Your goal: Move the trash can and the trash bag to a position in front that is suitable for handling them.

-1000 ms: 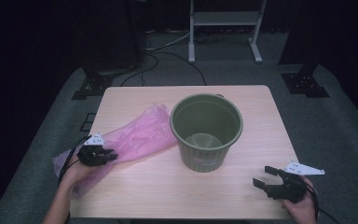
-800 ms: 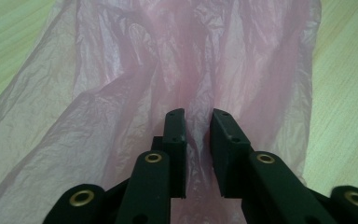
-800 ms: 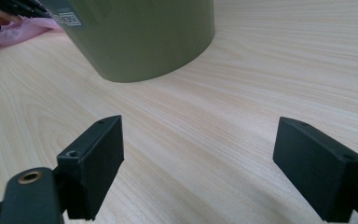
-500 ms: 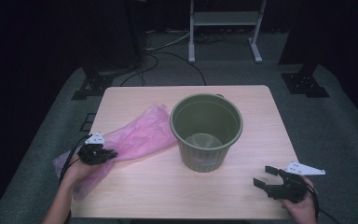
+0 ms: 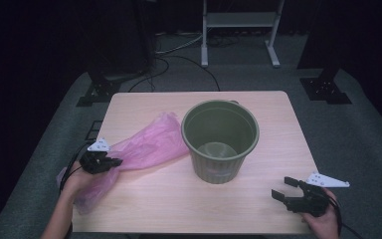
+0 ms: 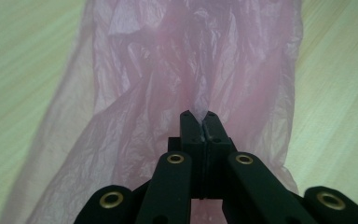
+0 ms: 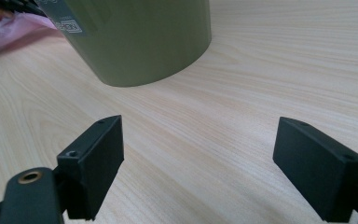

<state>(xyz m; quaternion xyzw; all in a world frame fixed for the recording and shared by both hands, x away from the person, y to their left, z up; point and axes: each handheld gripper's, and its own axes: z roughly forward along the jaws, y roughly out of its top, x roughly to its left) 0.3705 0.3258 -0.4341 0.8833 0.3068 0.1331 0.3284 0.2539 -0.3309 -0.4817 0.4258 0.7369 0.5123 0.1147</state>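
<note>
Left gripper (image 5: 110, 162) is lying low over the near-left part of the wooden table (image 5: 278, 124), its jaws having just been closing and now pressing together on a fold of the pink plastic bag (image 5: 144, 147). In the left gripper view the gripper (image 6: 199, 116) is showing both black jaws meeting at the tips, with thin film caught between them and bunching into a ridge just ahead of the pinch.

The bag is thin, translucent, pale pink, heavily creased. It is lying flat and elongated, running from behind the left gripper, near the table's edge, out ahead of it toward the bucket. In the left gripper view the bag (image 6: 191, 60) is spreading wide ahead of the jaws, wood grain showing faintly through its single-layer margins, colour deepening where layers are overlapping along the middle.

Olive-green plastic bucket (image 5: 220, 142) is standing upright ahead and to the right of the left gripper, the bag's far end lying against or just beside its wall; contact is hard to tell. Bucket interior is looking bare.

Right gripper (image 5: 287, 188) is resting at the near-right part of the table, well apart from the bag. In the right gripper view this gripper (image 7: 198, 158) is holding its jaws spread wide, only tabletop between them, the bucket (image 7: 140, 37) standing ahead and slightly left.
</note>
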